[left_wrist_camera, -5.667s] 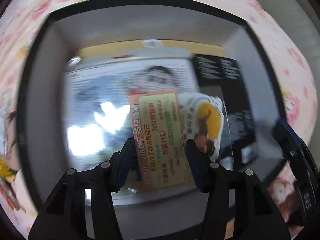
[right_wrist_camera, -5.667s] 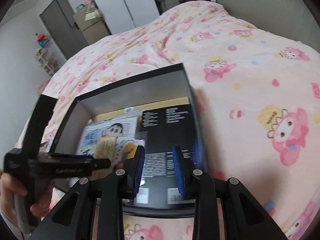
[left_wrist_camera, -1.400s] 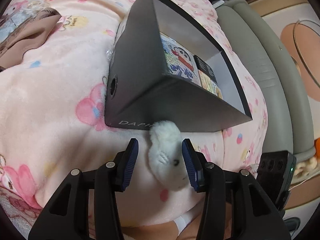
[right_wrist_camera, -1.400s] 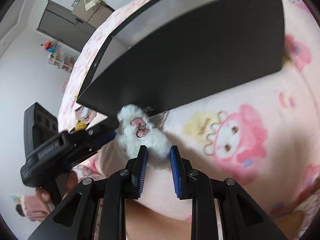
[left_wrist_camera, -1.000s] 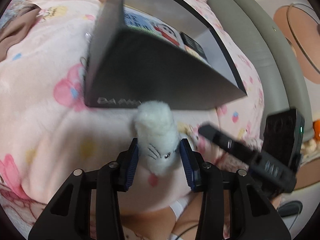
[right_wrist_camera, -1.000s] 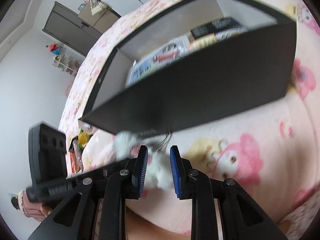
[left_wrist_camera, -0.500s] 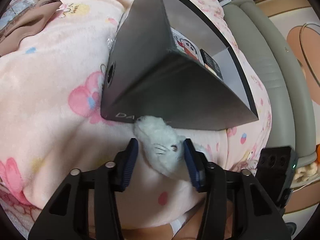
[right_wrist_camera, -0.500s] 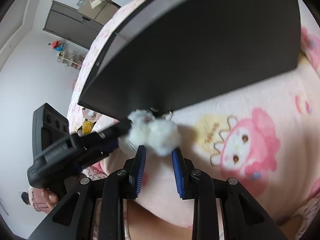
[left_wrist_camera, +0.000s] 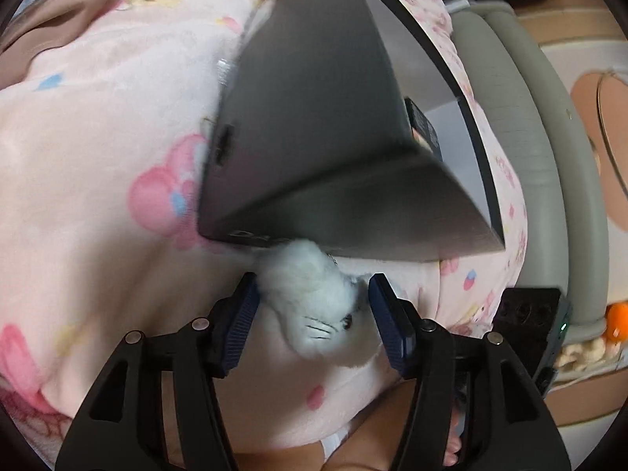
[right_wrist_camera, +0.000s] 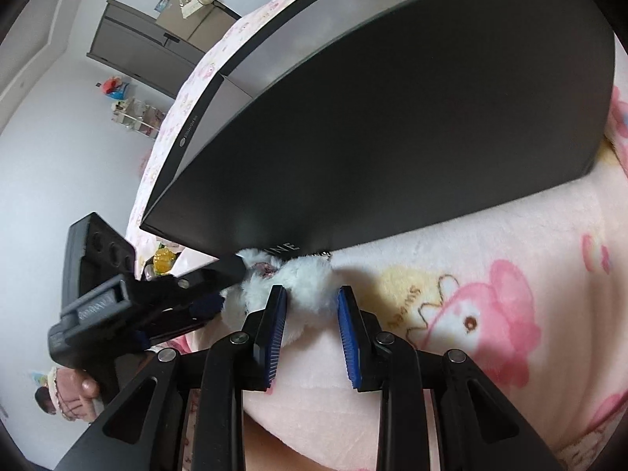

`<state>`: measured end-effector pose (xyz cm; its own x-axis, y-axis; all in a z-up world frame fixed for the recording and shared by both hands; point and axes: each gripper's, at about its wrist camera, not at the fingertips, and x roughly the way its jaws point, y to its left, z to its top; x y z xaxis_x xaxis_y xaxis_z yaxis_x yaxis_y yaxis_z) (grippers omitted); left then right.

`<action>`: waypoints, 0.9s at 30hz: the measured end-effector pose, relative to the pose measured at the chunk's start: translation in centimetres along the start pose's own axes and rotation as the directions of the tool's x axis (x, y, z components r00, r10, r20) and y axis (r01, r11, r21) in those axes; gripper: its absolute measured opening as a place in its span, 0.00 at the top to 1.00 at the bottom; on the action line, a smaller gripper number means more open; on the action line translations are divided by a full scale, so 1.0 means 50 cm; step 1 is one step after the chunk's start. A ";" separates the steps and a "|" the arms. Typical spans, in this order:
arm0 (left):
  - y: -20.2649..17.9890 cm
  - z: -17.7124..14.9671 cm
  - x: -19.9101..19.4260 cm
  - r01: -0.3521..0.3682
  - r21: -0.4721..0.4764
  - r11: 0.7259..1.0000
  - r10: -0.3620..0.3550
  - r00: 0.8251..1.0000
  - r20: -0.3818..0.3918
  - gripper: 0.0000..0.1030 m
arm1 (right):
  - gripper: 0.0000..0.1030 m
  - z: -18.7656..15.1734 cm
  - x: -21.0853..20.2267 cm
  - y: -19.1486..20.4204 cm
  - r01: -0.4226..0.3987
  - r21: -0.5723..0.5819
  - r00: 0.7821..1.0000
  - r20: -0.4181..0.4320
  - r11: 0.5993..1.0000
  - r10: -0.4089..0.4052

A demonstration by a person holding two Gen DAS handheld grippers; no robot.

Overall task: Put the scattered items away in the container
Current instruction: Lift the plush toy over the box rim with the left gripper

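The left gripper [left_wrist_camera: 313,308] has its blue ribbed fingers [left_wrist_camera: 240,316] on either side of a small white fluffy plush toy with whiskers and a dark bead eye [left_wrist_camera: 320,310]. Its jaws have just been opening; the left pad lies against the fur, while a narrow gap shows at the right pad, so the toy sits between them rather than being squeezed. The toy's lower end is cut off behind the right finger.

The right gripper [right_wrist_camera: 310,316] stands partly apart, its fingers [right_wrist_camera: 274,324] straddling the near end of the same toy [right_wrist_camera: 302,278]; fur meets the left pad, the right pad is clear of it. From this view the toy's pink-patterned part is half hidden by the left gripper's black tip.

Just beyond both pairs of fingers, touching the toy's far end, rises the dark grey rectangular cardboard box [left_wrist_camera: 314,149], blurred in the left view. Its printed lettering is partly covered by fur. Only a sliver of its contents shows over the rim, too little to identify.

Everything rests on a bed covered by a pink fleece blanket with cartoon characters [right_wrist_camera: 490,282]. A person's hand [right_wrist_camera: 88,386] holding the left gripper is mostly hidden behind it.
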<state>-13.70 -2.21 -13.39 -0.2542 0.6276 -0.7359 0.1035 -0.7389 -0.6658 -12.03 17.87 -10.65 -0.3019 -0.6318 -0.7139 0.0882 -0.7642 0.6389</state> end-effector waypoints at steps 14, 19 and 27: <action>-0.084 -0.065 -0.104 0.073 0.114 0.991 -0.087 0.988 0.125 0.60 | 0.77 -0.026 -0.112 0.042 -0.065 -0.096 0.995 0.067 0.993 0.071; -0.163 -0.027 -0.170 0.073 0.210 0.975 -0.112 0.977 0.184 0.60 | 0.77 0.010 -0.197 0.077 -0.077 -0.182 0.984 0.145 0.980 0.104; -0.257 0.137 -0.121 0.052 0.239 0.970 -0.100 0.976 0.192 0.60 | 0.77 0.226 -0.204 0.097 -0.005 -0.254 0.982 0.180 0.967 0.052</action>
<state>-20.07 1.80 0.46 -0.4434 0.6393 -0.6282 -0.1428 -0.7423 -0.6546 -19.23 22.08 2.95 -0.4626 -0.6371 -0.6165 0.3278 -0.7690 0.5487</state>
